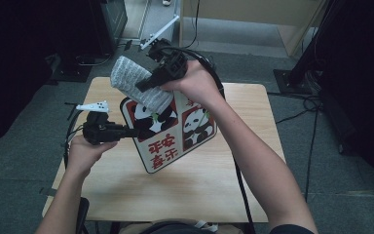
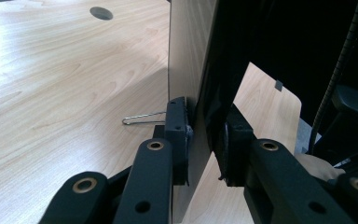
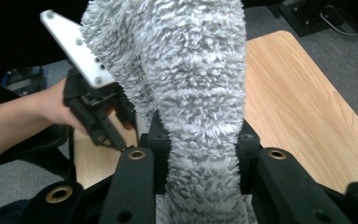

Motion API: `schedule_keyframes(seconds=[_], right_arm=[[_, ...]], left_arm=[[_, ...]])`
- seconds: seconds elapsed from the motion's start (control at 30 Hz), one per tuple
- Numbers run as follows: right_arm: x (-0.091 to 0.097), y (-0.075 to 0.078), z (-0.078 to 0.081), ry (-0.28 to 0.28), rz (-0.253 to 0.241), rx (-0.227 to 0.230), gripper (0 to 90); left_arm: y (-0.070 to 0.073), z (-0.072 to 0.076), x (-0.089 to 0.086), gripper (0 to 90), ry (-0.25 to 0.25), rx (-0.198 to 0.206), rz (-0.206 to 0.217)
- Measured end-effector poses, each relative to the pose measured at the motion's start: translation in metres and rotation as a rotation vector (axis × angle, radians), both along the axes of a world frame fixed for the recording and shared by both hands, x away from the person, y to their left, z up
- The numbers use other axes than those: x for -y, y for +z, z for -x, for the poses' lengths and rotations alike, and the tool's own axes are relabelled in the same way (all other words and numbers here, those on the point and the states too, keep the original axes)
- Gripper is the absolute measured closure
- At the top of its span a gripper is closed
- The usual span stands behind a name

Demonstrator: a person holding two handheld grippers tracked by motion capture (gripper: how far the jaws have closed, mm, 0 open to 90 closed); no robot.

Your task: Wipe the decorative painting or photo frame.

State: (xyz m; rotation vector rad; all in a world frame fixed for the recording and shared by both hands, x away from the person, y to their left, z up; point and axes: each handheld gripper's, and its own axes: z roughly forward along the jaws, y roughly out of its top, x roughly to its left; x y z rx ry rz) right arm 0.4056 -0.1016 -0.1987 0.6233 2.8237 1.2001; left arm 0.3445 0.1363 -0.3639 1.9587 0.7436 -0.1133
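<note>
1. One wooden table (image 1: pixel 199 180) is the largest thing here, pale-grained, with a round dark hole in its top in the left gripper view.
2. The panda bag (image 1: pixel 173 131) stands tilted over the middle of the table: a flat piece printed with black-and-white pandas and red characters. In the left gripper view its edge (image 2: pixel 191 70) rises upright, pale outside and dark inside.
3. The grey fluffy cloth (image 1: pixel 139 83) hangs at the top opening of the panda bag, its lower end touching the bag's upper rim; whether that end lies inside cannot be told. In the right gripper view its pile (image 3: pixel 186 79) rises between the two black jaws.
4. The right gripper (image 1: pixel 148 84) is held high over the far part of the table, its jaws pinching the grey fluffy cloth from both sides (image 3: pixel 198 158).
5. The left gripper (image 1: pixel 129 131) is level at the bag's left edge; its pads (image 2: pixel 179 126) are pressed onto the bag's wall, one each side.
6. A thin wire clip (image 2: pixel 144 118) lies on the table just beside the left gripper's jaw.
</note>
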Motion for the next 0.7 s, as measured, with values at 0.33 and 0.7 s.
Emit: schedule_keyframes(seconds=[0.33, 0.7], right_arm=[[-0.010, -0.009, -0.010, -0.031, 0.039, -0.040, 68.5], [-0.006, -0.012, -0.014, -0.039, 0.037, -0.071, 68.6]], left_arm=[[0.000, 0.000, 0.000, 77.4, -0.004, 0.002, -0.002], [-0.001, 0.000, 0.001, 77.5, -0.011, 0.000, -0.001]])
